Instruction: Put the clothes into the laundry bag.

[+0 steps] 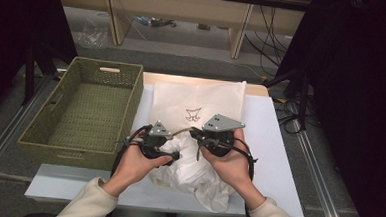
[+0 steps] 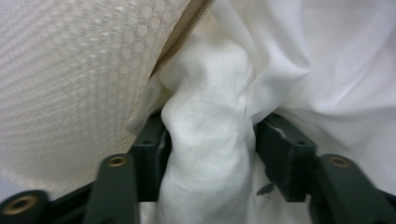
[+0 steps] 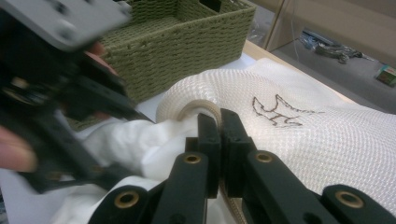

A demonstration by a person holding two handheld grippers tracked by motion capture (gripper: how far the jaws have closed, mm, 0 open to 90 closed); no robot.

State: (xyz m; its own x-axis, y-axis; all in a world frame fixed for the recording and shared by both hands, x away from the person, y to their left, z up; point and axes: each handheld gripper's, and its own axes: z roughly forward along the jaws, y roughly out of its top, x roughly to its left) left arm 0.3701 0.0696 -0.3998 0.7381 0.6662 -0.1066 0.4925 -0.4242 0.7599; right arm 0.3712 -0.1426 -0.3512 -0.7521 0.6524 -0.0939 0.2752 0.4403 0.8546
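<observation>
A cream mesh bag (image 1: 196,101) with a dark stitched emblem lies flat on the table, its mouth toward me. A crumpled white cloth (image 1: 197,181) spills from that mouth to the front edge. My left gripper (image 1: 174,153) is shut on a thick bunch of the white cloth (image 2: 210,116), right beside the bag's zipped rim (image 2: 187,32). My right gripper (image 3: 219,126) is shut on the bag's beige rim band, lifting it into a curl. The bag (image 3: 327,135) stretches off to the right there, and the white cloth (image 3: 135,140) lies under the raised rim.
A green woven basket (image 1: 44,131) stands at the table's left, partly over its edge, close to my left gripper (image 3: 56,93). The white tabletop (image 1: 274,143) has bare room at the right. Desks and cables stand beyond the far edge.
</observation>
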